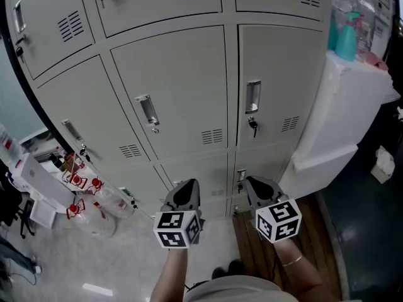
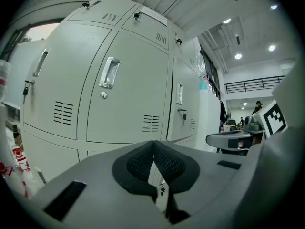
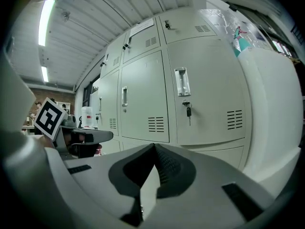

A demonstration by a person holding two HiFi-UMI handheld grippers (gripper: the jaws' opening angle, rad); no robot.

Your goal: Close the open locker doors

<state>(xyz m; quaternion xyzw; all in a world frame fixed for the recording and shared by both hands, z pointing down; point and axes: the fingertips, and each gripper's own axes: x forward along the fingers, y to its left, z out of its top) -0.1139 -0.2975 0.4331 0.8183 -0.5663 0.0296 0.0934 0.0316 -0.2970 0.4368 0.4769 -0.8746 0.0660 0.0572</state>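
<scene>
A bank of pale grey lockers [image 1: 176,99] fills the head view, and every door I can see lies flush and closed. The middle door has a recessed handle [image 1: 146,110]; the door to its right has a handle with a key hanging below it [image 1: 252,123]. My left gripper [image 1: 188,184] and right gripper [image 1: 250,181] are held side by side low in front of the bottom row, apart from the doors. Both are shut with nothing between the jaws. In the left gripper view the pads [image 2: 143,162] meet at the tip [image 2: 153,142]; in the right gripper view they meet too [image 3: 153,146].
A white cabinet [image 1: 340,106] stands against the lockers on the right, with a teal spray bottle [image 1: 347,36] on top. Boxes and red-handled clutter [image 1: 79,181] crowd the floor at the left. A wooden slat mat [image 1: 252,247] lies under my right arm.
</scene>
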